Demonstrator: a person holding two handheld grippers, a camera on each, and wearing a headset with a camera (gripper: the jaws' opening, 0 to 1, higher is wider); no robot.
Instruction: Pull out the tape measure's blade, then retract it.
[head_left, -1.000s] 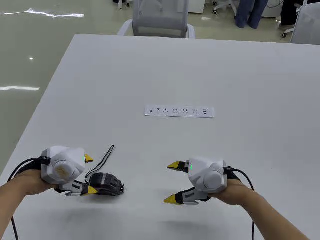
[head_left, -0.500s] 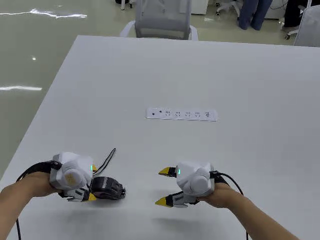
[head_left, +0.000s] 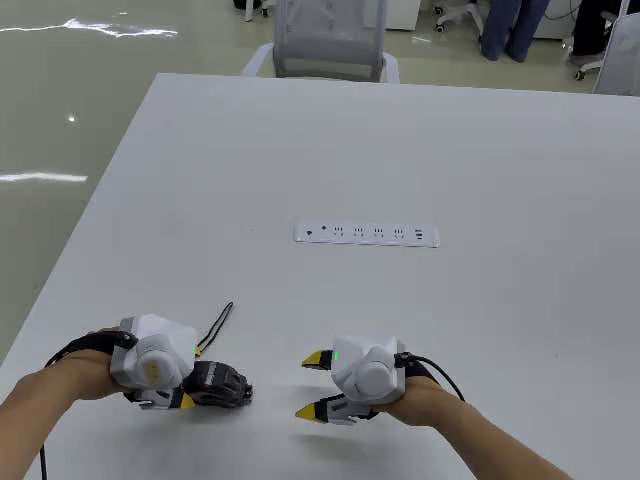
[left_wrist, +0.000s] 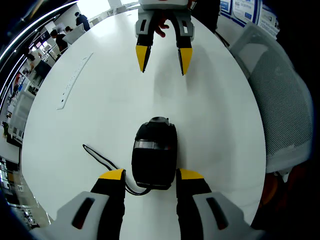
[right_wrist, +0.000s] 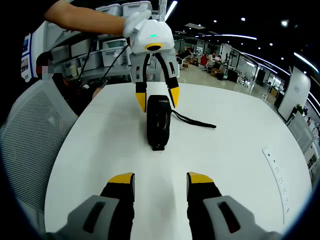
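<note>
Left gripper (left_wrist: 152, 175) straddling the tape measure (left_wrist: 154, 157)!
Blade end points straight at the right gripper (right_wrist: 161, 179), jaws spread; left clamp unclear.

Broad white table (head_left: 400, 150), matte and plain, with a flat white power strip (head_left: 366, 234) near its middle. At the far end, a grey mesh-backed chair (head_left: 330, 35) drawn up close to the edge. To the left, glossy pale-green floor (head_left: 60, 110) streaked with bright reflections. More office chairs (head_left: 618, 50) off at the far right. In the right gripper view, a dark ceiling (right_wrist: 260, 15) dotted with spot lamps (right_wrist: 285, 22) and crossed by a long light strip (right_wrist: 240, 36); shelves (right_wrist: 97, 55) loaded with plastic bins (right_wrist: 109, 8); a white column (right_wrist: 295, 90).
</note>
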